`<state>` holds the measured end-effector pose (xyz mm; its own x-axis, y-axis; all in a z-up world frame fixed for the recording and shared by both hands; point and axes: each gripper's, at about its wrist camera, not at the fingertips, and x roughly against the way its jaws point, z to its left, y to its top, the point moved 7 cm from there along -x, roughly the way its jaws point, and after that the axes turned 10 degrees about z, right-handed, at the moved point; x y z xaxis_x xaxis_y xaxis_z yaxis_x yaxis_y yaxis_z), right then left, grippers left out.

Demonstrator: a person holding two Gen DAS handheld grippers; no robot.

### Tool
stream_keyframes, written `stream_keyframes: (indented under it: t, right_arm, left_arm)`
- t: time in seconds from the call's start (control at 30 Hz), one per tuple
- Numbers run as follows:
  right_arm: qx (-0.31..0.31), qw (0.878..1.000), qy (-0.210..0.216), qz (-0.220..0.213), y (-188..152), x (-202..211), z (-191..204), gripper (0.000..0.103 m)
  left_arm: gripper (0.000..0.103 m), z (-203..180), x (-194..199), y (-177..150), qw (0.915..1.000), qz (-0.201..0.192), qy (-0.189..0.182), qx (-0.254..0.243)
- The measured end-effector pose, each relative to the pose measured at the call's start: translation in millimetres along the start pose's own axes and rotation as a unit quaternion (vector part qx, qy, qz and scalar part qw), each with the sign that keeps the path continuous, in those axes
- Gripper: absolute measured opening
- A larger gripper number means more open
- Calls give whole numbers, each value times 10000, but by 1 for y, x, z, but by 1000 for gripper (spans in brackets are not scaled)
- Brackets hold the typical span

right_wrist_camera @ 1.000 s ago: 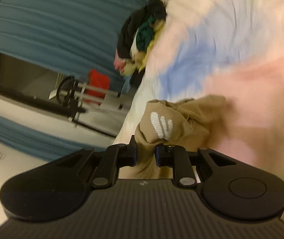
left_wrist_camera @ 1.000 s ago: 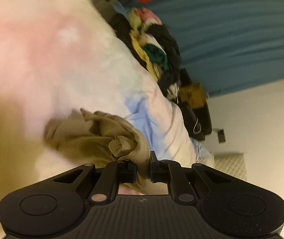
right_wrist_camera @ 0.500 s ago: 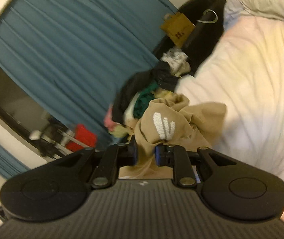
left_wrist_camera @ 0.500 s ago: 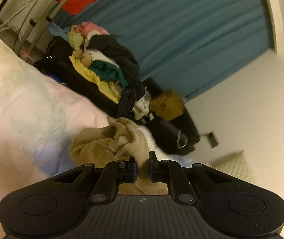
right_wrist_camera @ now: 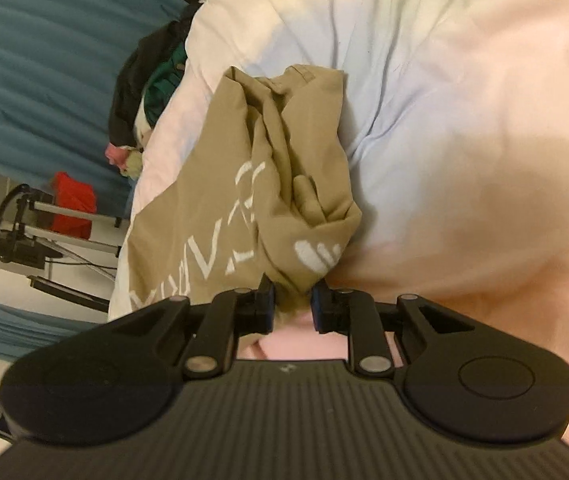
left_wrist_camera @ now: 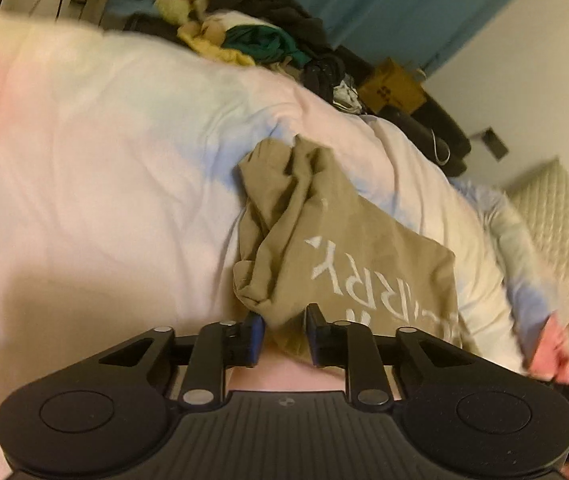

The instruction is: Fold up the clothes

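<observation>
2 grippers | left gripper (left_wrist_camera: 283, 332) clenched on tan shirt (left_wrist_camera: 336, 248) | right gripper (right_wrist_camera: 291, 304) clenched on it too | shirt on pastel duvet (left_wrist_camera: 104, 160)

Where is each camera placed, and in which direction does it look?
Left wrist: on the left gripper, looking along its jaws over the tan shirt and bedcover toward a clothes pile; a hand shows at right.
Right wrist: on the right gripper, looking along its jaws over the tan shirt toward a blue curtain; no hand shows.
Shared: shirt, bedcover, pile.
</observation>
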<state>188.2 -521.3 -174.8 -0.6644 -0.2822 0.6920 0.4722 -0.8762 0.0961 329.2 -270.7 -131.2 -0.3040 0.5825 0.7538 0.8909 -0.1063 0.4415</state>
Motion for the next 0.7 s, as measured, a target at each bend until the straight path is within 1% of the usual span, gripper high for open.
stream_keyframes:
  t: [0.03, 0.07, 0.1, 0.17, 0.23, 0.27, 0.3, 0.33, 0.37, 0.43, 0.6, 0.7]
  right_arm:
    - [90, 9999, -84, 30, -2, 7, 6, 22]
    - [210, 9996, -168, 46, -5, 15, 13, 21]
    - [368, 9991, -222, 32, -9, 23, 21, 21]
    - [752, 9968, -270, -53, -21, 43, 37, 21]
    - [1136, 9929, -318, -139, -33, 62, 53, 22]
    - [1327, 9904, -341, -181, -39, 72, 61, 30]
    - [1518, 9875, -365, -224, -45, 81, 70, 39]
    - [1708, 9842, -388, -266, -51, 91, 78, 68]
    - [1897, 9805, -412, -308, -57, 101, 86, 92]
    - [2188, 9737, -413, -487, -70, 118, 98, 94]
    - [2687, 9580, -428, -899, -101, 154, 115, 95]
    - [3010, 9437, -469, -1286, -121, 173, 119, 95]
  left_arm:
    - [39, -4, 12, 0, 9999, -26, 71, -113]
    - [39, -8, 23, 0, 9996, -52, 141, -226]
    - [42, -16, 35, -1, 9992, -112, 181, -349]
    - [51, -34, 59, -1, 9976, -251, 245, -599]
    - [71, -51, 84, -7, 9954, -341, 332, -832]
    - [79, -60, 96, -9, 9939, -375, 376, -971]
    - [82, -68, 108, -14, 9920, -435, 440, -1102]
    - [89, -75, 120, -18, 9898, -501, 509, -1231]
    - [97, -83, 133, -23, 9874, -567, 578, -1359]
    - [102, -97, 158, -33, 9824, -734, 663, -1586]
    - [103, -120, 216, -64, 9725, -1164, 638, -1915]
    - [103, -128, 247, -86, 9635, -1461, 692, -2135]
